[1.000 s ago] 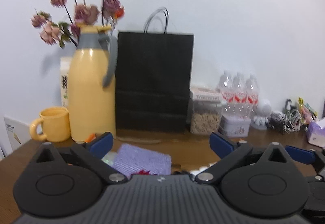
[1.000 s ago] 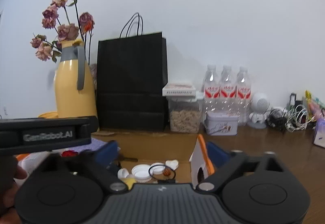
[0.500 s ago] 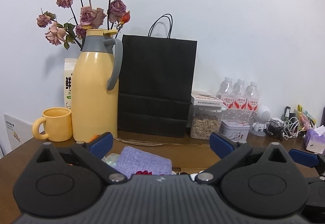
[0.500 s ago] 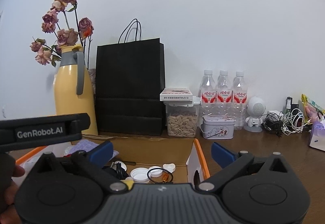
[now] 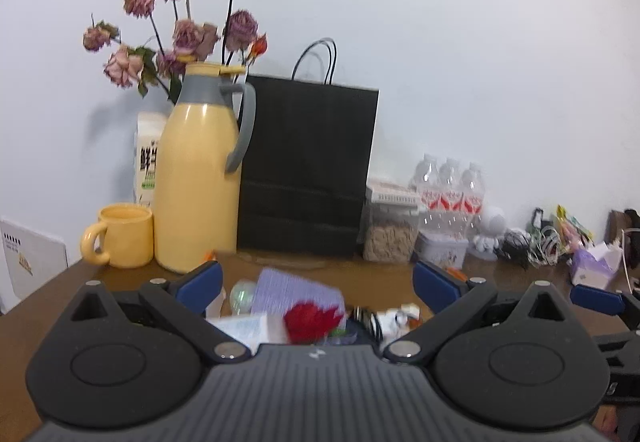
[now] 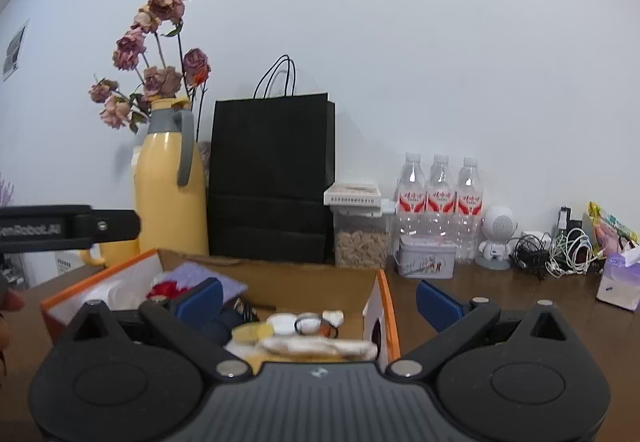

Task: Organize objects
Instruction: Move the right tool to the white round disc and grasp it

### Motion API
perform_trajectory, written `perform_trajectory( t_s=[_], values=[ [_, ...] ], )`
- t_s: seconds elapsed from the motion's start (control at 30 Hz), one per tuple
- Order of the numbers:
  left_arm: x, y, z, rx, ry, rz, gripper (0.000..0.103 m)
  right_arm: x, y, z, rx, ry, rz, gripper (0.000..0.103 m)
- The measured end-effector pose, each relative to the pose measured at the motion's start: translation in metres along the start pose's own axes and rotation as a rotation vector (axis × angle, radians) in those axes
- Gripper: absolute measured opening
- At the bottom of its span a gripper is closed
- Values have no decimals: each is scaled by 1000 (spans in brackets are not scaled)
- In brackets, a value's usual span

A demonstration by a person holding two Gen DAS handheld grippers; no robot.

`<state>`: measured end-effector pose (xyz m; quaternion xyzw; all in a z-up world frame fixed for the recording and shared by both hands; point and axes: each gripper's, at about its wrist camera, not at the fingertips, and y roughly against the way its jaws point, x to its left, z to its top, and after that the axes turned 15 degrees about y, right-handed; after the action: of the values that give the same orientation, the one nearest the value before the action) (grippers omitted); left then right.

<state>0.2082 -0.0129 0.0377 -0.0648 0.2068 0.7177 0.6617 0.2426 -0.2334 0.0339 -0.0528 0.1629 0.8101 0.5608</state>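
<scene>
Hand-held gripper [image 6: 48, 229] marked "GenRobot.AI"

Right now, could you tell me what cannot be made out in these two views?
- Cardboard box contents: right wrist view, the near part is hidden behind the right tool; the small items are blurred.
- Red item: left wrist view, motion blur; its identity is unclear.
- Milk carton: left wrist view, mostly hidden behind the yellow jug.
</scene>
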Motion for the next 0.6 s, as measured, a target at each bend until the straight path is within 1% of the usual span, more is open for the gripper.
perform_trajectory(
  t_s=[0.3, 0.43, 0.53, 0.6],
  values=[
    [28, 21, -31, 124, -57, 25, 103, 9, 25, -28, 84, 21, 59, 103],
    [43, 27, -39, 168, -44, 51, 103, 13, 31, -36, 118, 21, 82, 103],
    [56, 29, -44, 206, -15, 75, 103, 18, 31, -43, 156, 28, 99, 103],
    [61, 29, -45, 213, -5, 91, 103, 21, 29, -45, 180, 38, 109, 103]
  ],
)
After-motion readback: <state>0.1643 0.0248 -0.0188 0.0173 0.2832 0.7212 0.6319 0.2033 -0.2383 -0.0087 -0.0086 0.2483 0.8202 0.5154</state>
